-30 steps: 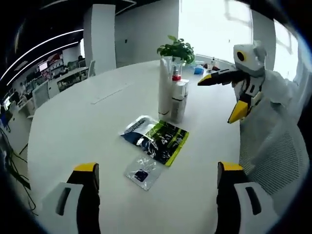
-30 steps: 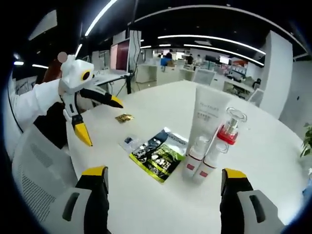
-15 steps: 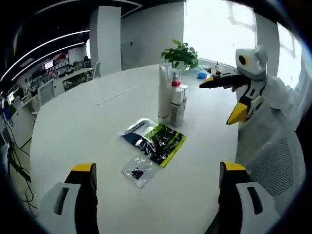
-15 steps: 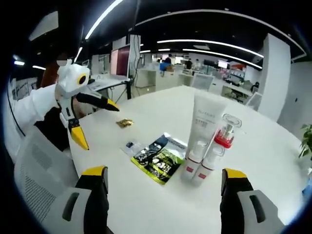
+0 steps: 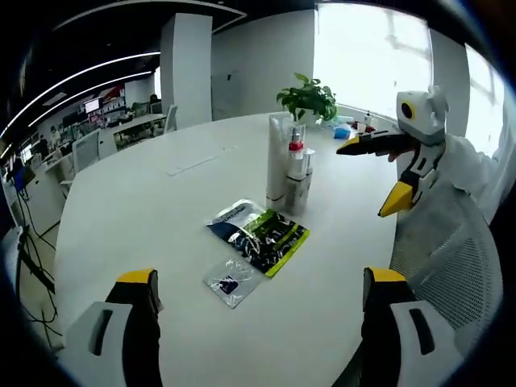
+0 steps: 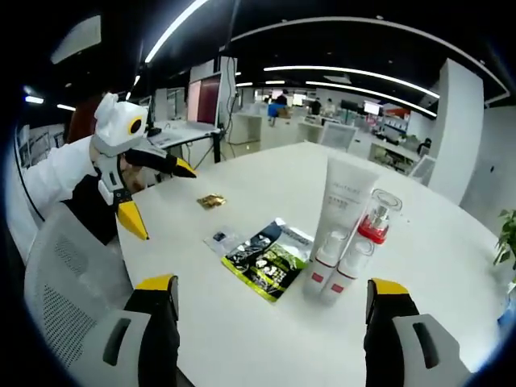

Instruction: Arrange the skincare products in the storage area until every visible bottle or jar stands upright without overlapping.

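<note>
A tall white tube (image 5: 276, 157) stands upright on the round white table (image 5: 145, 201), tight against a clear pump bottle with a red collar (image 5: 296, 153) and small white bottles (image 5: 300, 189). The right gripper view has the same tube (image 6: 345, 201), pump bottle (image 6: 375, 218) and two small red-banded bottles (image 6: 326, 258). All stand upright. A green-black sachet (image 5: 260, 234) (image 6: 268, 260) and a small clear sachet (image 5: 232, 282) (image 6: 222, 239) lie flat in front of them. My left gripper (image 5: 261, 278) (image 6: 163, 201) is open and holds nothing. My right gripper (image 6: 272, 284) (image 5: 364, 179) is also open and holds nothing.
A small gold packet (image 6: 211, 201) lies near the table edge. A potted plant (image 5: 308, 97) and a blue item (image 5: 343, 133) sit behind the bottles. A white mesh chair (image 5: 451, 258) (image 6: 64, 274) stands at the table's edge. Office desks fill the background.
Both views have drawn back slightly from the table. The bottles and sachets keep their places, and both grippers stay open.
</note>
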A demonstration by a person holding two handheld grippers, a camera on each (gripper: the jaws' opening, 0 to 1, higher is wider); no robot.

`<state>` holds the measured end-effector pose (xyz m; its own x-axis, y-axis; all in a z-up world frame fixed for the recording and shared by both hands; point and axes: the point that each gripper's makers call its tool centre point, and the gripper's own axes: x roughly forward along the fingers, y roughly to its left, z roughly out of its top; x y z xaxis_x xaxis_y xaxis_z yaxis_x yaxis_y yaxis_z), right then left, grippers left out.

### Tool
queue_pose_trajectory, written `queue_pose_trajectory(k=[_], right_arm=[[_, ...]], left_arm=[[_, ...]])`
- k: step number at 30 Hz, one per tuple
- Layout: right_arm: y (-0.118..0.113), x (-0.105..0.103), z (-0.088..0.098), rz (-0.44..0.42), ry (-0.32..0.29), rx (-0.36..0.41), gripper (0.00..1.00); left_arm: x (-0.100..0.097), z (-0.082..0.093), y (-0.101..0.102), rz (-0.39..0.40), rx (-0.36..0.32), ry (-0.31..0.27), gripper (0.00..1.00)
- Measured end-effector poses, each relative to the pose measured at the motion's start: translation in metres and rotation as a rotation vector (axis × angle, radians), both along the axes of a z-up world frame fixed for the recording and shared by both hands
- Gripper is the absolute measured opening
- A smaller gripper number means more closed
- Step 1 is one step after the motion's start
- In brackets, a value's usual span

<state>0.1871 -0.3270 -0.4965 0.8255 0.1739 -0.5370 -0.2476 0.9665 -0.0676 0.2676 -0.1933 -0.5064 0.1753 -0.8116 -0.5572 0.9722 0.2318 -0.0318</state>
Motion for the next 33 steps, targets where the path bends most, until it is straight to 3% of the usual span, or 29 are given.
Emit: queue_pose_trajectory(k=[3,6,9,16,33], right_arm=[[0.000,-0.002,0.000,0.002,0.003,-0.006,1.00],[0.000,-0.005,-0.001,-0.004,0.009,-0.006,1.00],[0.000,-0.006,-0.001,-0.009,0.006,0.001,1.00],[-0.002,-0.010,0.001,-0.013,-0.001,-0.010,1.00],[0.004,-0.015,0.005,-0.002,-0.016,-0.013,1.00]], left_arm=[[0.006,-0.001,0.003,0.015,0.015,-0.055,0.99],[0.005,0.002,0.007,0.067,-0.016,-0.016,0.99],[0.000,0.001,0.012,0.067,-0.003,0.000,0.95],[0.000,0.000,0.020,0.097,0.018,-0.032,0.99],[-0.002,0.002,0.034,0.127,-0.008,-0.021,0.99]])
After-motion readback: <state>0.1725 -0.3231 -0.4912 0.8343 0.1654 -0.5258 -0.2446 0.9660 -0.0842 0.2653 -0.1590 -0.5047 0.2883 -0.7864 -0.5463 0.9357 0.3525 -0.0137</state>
